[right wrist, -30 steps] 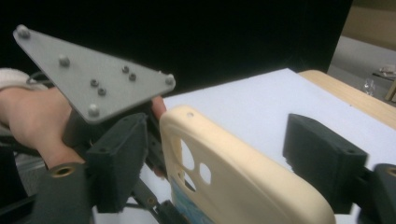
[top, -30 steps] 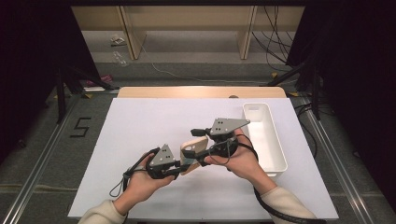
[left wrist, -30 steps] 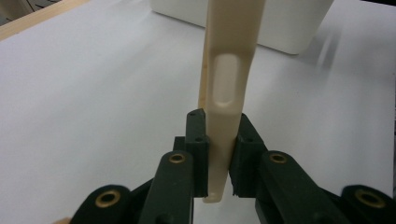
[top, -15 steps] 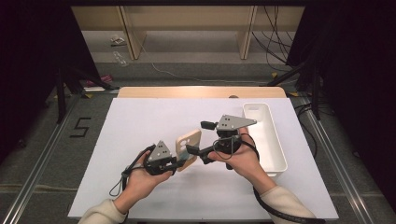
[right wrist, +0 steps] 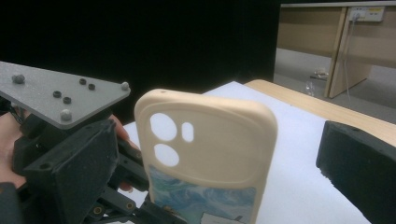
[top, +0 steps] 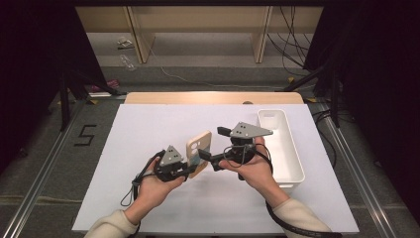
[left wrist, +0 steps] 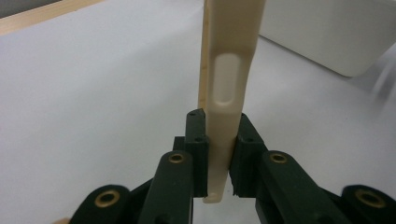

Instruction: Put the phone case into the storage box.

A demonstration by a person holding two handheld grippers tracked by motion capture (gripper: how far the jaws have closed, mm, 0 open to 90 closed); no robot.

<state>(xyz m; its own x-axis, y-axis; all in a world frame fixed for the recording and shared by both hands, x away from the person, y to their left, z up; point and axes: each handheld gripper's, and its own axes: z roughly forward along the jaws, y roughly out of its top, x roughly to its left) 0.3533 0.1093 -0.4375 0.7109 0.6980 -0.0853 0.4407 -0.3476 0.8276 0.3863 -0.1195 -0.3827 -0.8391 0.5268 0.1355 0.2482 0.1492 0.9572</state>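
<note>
A cream phone case with three camera cutouts stands upright on edge, its lower end pinched between the left gripper's jaws; a blue-white patterned insert shows inside it, facing the right gripper's parted jaws

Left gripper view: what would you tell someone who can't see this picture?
Two black jaws are shut on the thin edge of a cream phone case, which stands upright above a white table. A white bin sits behind it.
</note>
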